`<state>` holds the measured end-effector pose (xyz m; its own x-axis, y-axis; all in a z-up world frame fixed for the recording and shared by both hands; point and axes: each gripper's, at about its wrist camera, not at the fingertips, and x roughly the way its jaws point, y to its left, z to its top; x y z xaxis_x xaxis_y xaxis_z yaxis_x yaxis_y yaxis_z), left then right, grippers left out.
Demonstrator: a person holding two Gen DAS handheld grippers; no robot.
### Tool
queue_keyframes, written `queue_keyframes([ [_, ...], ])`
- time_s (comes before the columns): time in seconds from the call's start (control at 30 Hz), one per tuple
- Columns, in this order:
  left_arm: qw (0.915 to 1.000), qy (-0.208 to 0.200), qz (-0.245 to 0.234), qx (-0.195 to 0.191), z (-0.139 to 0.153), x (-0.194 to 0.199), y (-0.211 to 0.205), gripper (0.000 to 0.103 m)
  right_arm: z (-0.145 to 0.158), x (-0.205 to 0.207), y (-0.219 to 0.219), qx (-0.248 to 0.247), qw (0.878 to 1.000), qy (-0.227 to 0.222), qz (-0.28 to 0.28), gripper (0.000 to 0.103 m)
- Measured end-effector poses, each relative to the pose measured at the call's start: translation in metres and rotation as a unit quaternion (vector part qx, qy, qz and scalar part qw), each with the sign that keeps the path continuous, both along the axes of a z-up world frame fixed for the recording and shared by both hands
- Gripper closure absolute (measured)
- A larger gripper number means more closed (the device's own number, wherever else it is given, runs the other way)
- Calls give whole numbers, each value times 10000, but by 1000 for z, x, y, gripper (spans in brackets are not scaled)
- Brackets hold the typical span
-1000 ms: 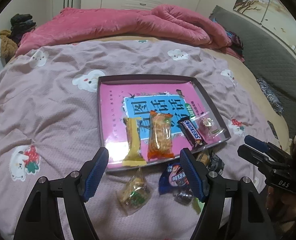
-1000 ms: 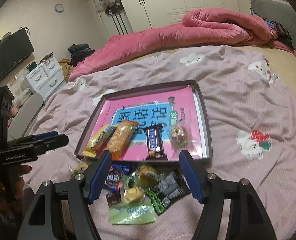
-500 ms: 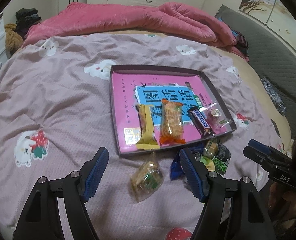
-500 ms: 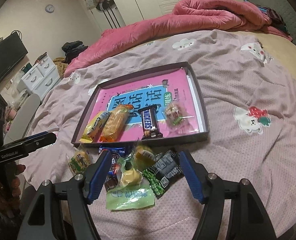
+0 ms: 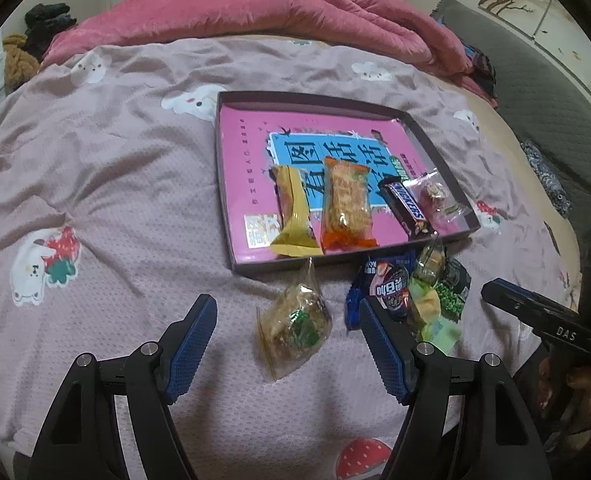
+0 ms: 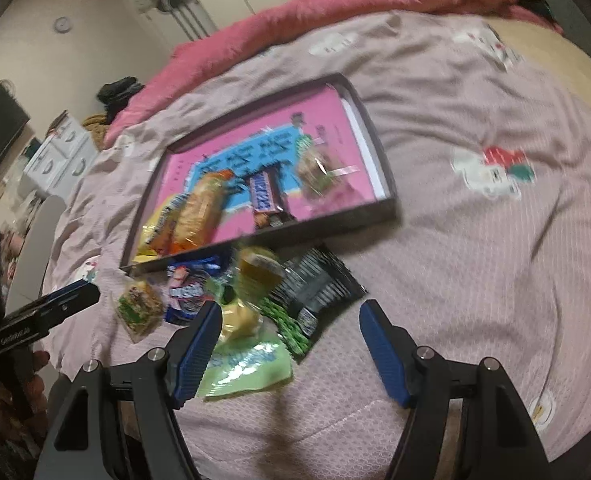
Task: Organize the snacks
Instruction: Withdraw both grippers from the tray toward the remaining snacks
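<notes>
Four snacks lie in the tray (image 5: 435, 148); the rest lie loose on the bed (image 5: 115, 168) along its near wall. I hold the left gripper (image 5: 287, 344) with jaws spread and empty; the clear cookie bag (image 5: 295, 322) lies between and just ahead of them, long axis running away toward the tray. The right gripper (image 6: 289, 346), jaws also spread and empty, hangs over the green packet (image 6: 251, 364). Open bedding lies left of the bag; the blue wrapper (image 5: 383, 288) crowds its right.
</notes>
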<state>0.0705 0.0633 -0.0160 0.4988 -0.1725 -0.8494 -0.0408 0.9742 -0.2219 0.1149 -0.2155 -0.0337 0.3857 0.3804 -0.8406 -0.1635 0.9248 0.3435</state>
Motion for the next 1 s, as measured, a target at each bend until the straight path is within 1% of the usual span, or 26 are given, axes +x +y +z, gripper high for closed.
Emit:
queue_keyframes([
  [0.3, 9997, 200, -103, -48, -18, 3, -7, 28, -20, 5, -2, 213, 9988, 397, -172, 32],
  [0.57, 9993, 358, -131, -6, -32, 6, -10, 28, -31, 19, 0, 453, 9964, 538, -465, 32],
  [0.73, 9991, 403, -128, -10, -38, 8, -13, 28, -36, 26, 12, 229, 9979, 490, -364, 32],
  [1.0, 9988, 454, -202, 40, -44, 10, -20, 28, -39, 31, 27, -244, 9995, 185, -106, 32],
])
